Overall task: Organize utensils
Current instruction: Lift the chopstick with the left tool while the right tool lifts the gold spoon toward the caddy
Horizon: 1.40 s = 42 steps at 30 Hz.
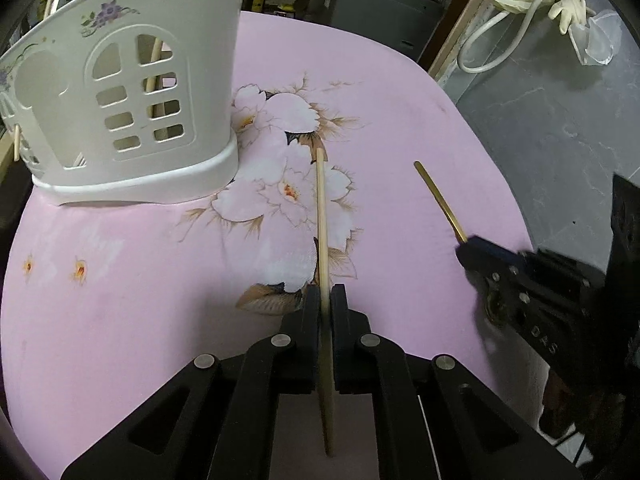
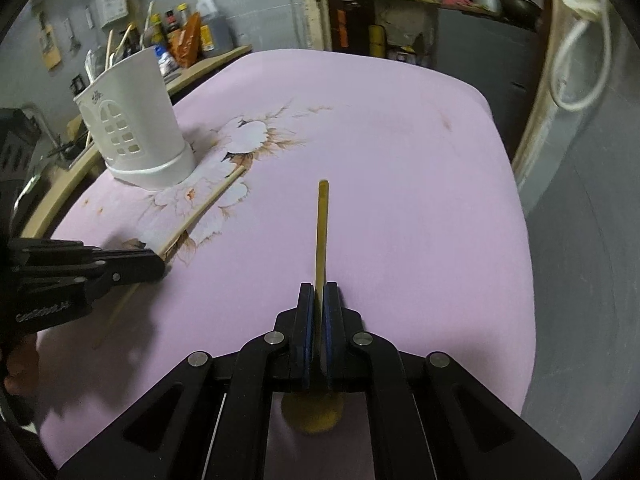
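The left gripper (image 1: 326, 296) has its fingers (image 1: 310, 308) clamped on a wooden chopstick (image 1: 320, 208), gripping it partway along so that a long stretch runs forward over the cloth and a shorter one trails back under the linkage. That hold seems chosen to let the stick be raised and tipped end-first.

The right gripper (image 2: 319, 296) has its blue-padded fingers (image 2: 307, 320) pinched together on the flat handle of a brass-coloured spoon (image 2: 322, 232). The handle points away from the camera and the round bowl (image 2: 313, 412) hangs below the fingers, so the spoon appears ready to go in bowl-down or to be turned over.

Both utensils sit near the front of the counter (image 2: 400, 160), which is covered by a pink floral cloth. Whether the chopstick's far tip touches the cloth cannot be told.

At the far left of the counter stands the white plastic utensil holder (image 1: 132, 92), upright, with window-shaped cutouts. Pale sticks show through the cutouts and above its rim, so some utensils are probably already stored there. Each gripper holds one piece, probably so both can be carried to the holder.
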Tool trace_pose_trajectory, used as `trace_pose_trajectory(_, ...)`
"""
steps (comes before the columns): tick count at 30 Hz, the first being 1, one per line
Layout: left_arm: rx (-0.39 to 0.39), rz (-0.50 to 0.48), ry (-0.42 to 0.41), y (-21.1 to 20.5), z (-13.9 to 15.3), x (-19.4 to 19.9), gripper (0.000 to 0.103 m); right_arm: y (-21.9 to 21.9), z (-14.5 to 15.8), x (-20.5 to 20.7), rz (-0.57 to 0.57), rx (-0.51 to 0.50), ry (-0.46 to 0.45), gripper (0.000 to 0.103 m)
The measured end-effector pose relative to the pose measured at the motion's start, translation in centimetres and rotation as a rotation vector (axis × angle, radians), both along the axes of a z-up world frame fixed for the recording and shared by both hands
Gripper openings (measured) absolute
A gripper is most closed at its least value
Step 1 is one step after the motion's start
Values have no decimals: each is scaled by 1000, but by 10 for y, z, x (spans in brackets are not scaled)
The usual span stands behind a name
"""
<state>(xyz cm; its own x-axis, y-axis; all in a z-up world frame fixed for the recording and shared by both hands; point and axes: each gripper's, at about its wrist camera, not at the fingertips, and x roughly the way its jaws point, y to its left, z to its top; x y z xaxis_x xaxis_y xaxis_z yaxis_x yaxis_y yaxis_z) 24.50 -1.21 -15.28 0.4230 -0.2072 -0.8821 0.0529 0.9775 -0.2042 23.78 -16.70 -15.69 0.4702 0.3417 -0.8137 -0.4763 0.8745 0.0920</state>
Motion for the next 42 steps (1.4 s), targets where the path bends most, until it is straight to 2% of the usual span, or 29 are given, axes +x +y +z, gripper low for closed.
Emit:
trace_pose_trajectory(5,34,-32,18,-6,1,21,6,11,0,16,72,-26,-9,1)
trace_pose_trajectory(11,1,-33,51,-3,2,39,6,16,0,24,114,-34,-9,1)
trace_pose_trajectory(16,42,-56,59,-8,-1,45,6,24,-1,29,148,-73,-19,2)
trace_pose_trajectory(22,47,-62,60,-2,-2,44,6,28,-5,39,135,-81,47,2)
trace_pose_trajectory(25,69,-63,44,-4,0,40,3,32,-3,37,123,-103,39,2)
trace_pose_trajectory(27,63,-53,12,-5,2,36,2,26,-1,34,103,-47,30,2)
trace_pose_trajectory(30,17,-32,-81,-2,13,18,2,12,7,26,74,33,-3,2)
trace_pose_trajectory(37,-76,92,-262,16,38,-29,2,-3,32,2,40,169,-134,2)
trace_pose_trajectory(42,-66,137,-409,23,71,-54,2,-3,55,-7,29,238,-244,2)
